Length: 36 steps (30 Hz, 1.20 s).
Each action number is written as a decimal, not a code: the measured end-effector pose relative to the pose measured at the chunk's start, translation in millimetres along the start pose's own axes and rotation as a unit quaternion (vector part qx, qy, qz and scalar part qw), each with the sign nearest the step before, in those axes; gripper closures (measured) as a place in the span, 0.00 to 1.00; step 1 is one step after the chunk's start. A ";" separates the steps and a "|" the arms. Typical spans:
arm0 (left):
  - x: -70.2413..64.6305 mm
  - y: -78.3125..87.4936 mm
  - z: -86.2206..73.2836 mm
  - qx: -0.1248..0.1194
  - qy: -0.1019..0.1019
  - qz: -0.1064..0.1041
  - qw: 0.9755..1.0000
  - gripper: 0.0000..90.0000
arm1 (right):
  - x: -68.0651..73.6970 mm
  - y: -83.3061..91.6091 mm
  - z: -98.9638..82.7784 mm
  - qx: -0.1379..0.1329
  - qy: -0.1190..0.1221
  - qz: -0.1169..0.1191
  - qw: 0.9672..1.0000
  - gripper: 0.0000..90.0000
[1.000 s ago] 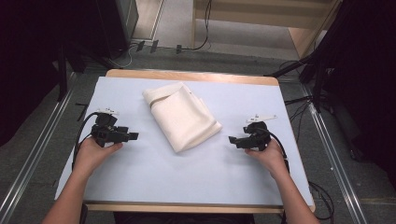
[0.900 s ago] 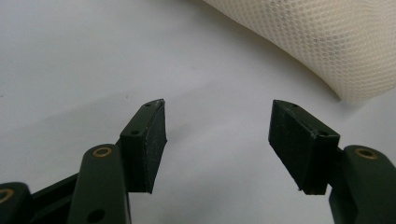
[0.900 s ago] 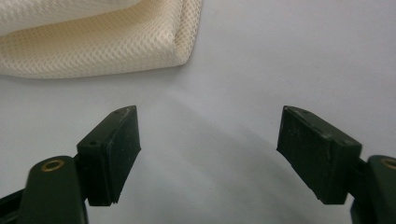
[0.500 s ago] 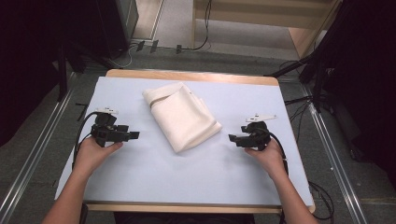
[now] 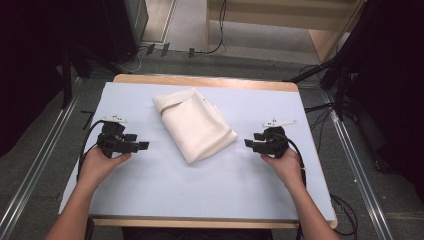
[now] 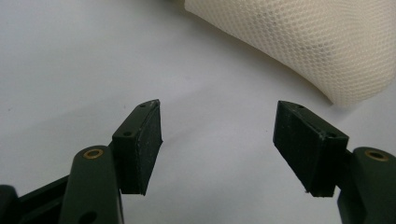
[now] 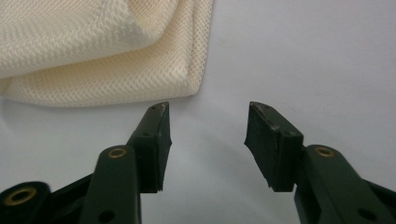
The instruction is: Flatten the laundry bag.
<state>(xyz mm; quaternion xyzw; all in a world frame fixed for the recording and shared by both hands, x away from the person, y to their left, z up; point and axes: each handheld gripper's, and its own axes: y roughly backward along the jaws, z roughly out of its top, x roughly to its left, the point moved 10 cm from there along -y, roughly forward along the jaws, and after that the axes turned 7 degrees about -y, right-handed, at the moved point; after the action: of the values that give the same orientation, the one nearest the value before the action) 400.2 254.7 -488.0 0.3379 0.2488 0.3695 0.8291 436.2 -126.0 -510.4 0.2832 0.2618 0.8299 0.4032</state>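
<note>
Left tongs [image 5: 142, 145] spread wide, nothing between the jaws, resting low on the table [image 5: 150, 200] to the left of the folded cloth [image 5: 196, 123]. Right tongs [image 5: 248, 143] likewise spread and empty, just off the cloth's near right corner. Cloth lying folded in the middle of the table, slanted, its near end pointing toward the right hand [image 5: 285, 165]; thick rounded fold seen close ahead from the left tongs [image 6: 219, 144], layered mesh edges just beyond the tips of the right tongs [image 7: 208, 140]. Probably the approach step: both tools aimed inward, no contact yet. Next move calls for sliding each open jaw pair to a cloth edge, one jaw under and one over the layers, then closing firmly before lifting or unfolding.
</note>
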 end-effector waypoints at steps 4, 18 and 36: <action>-1.2 1.5 1.2 -0.002 0.001 0.004 1.000 0.36 | 6.4 -2.7 5.8 0.009 -0.010 0.010 1.000 0.72; 2.2 3.4 -1.5 -0.002 0.010 0.007 1.000 0.35 | 25.4 -24.8 28.0 0.018 -0.027 0.046 0.998 0.94; 18.4 19.4 -11.5 -0.012 0.030 0.025 0.999 0.35 | 80.9 -31.9 45.2 0.002 0.002 0.101 0.995 0.96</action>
<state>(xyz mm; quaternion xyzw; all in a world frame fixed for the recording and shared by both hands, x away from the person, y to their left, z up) 395.1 283.0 -484.0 0.3227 0.2608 0.4028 0.8158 442.0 -33.4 -478.8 0.3071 0.2344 0.8663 0.3167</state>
